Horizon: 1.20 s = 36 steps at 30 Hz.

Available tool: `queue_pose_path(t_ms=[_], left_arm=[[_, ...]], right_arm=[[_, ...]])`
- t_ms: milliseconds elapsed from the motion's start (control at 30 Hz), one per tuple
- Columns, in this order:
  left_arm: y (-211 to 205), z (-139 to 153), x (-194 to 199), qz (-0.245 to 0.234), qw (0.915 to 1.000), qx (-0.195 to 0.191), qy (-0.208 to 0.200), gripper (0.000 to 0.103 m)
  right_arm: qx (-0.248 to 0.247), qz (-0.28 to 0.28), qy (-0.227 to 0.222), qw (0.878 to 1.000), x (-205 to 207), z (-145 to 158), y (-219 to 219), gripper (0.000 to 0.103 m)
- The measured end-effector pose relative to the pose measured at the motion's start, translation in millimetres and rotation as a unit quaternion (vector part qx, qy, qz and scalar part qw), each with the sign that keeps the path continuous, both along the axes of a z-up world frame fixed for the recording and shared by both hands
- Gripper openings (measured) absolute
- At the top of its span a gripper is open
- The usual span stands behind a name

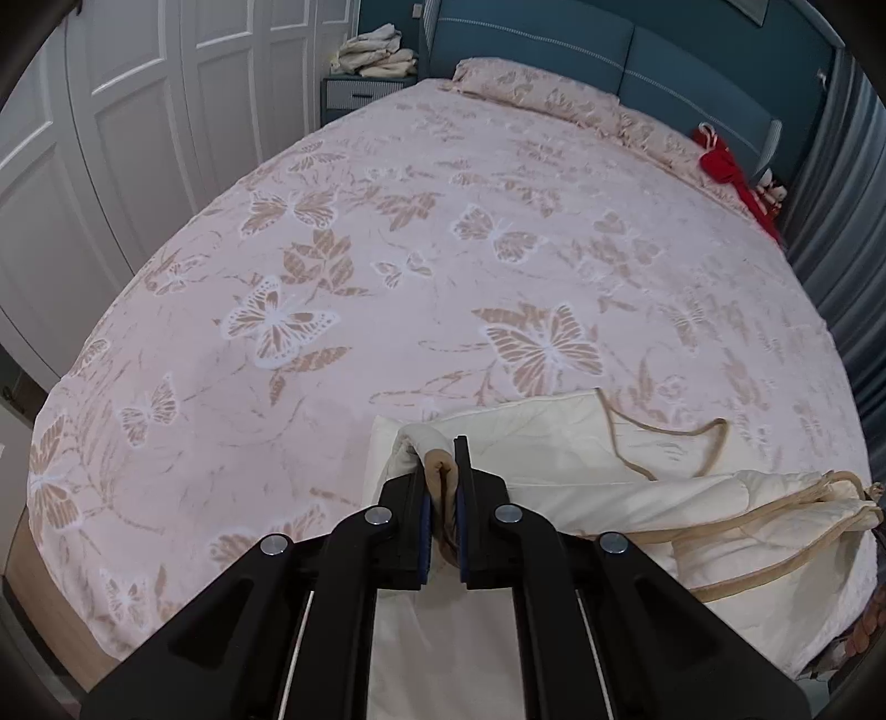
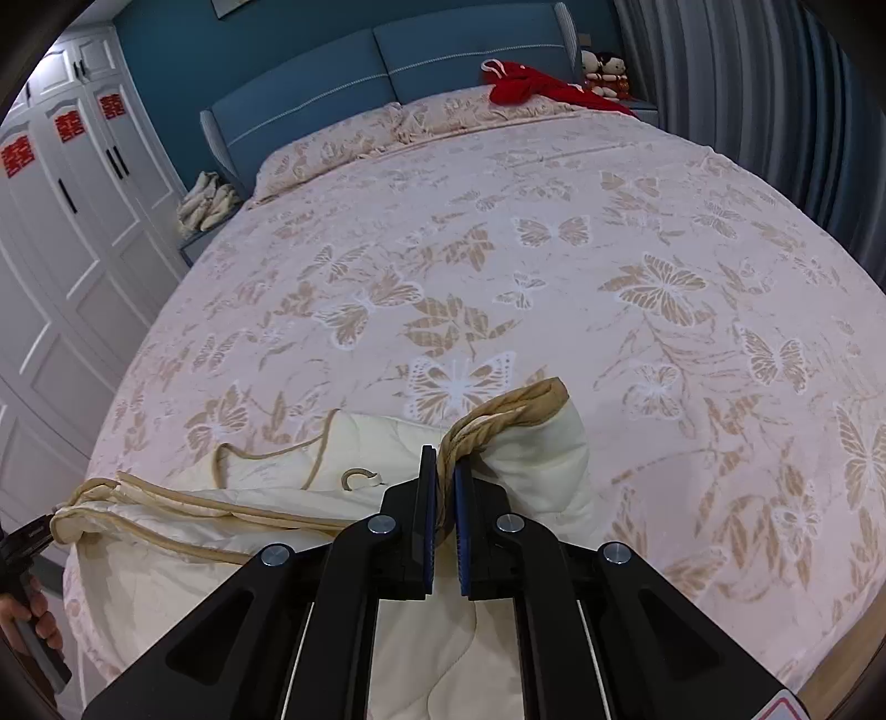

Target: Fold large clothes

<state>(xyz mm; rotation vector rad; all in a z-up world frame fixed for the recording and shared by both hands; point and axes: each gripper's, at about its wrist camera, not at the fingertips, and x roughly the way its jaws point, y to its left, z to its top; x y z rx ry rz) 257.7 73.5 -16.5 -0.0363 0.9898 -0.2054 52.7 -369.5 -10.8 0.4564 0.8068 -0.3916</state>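
Note:
A cream quilted garment with tan trim [image 1: 637,471] lies folded near the foot of the bed; it also shows in the right wrist view [image 2: 277,498]. My left gripper [image 1: 440,454] is shut on a bunched tan-trimmed edge at the garment's left end. My right gripper [image 2: 443,459] is shut on the tan-trimmed edge [image 2: 509,412] at the garment's right end. The left gripper's tip and the hand holding it show at the far left of the right wrist view [image 2: 33,540]. The garment hangs down below both grippers over the bed's front edge.
The bed [image 1: 387,249] has a pink butterfly-print cover. A red cloth [image 2: 531,83] lies by the pillows [image 2: 343,149]. A nightstand holds folded cream cloths [image 1: 376,52]. White wardrobe doors [image 2: 72,221] stand on the left and grey curtains [image 2: 775,111] on the right.

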Motion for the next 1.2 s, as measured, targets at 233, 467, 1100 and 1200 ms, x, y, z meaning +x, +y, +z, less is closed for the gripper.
queue_pose_path(t_ms=[233,467,1100,1200], left_arm=[[-13,-26,20,-0.002,0.9995,0.027,0.015,0.006],[-20,-50,33,0.0,0.9986,0.044,0.029,0.006],[-38,-115,49,-0.005,0.9967,0.074,0.032,0.007],[-41,-120,44,0.0,0.9968,0.079,0.009,0.008]], right_arm=[[0.005,-0.011,0.021,1.0,23,-26,-8,0.005],[0.009,-0.017,0.04,0.999,42,-50,-15,0.005],[0.014,-0.026,0.083,0.996,67,-124,-19,0.004],[0.001,-0.025,0.083,0.996,70,-128,-15,0.003]])
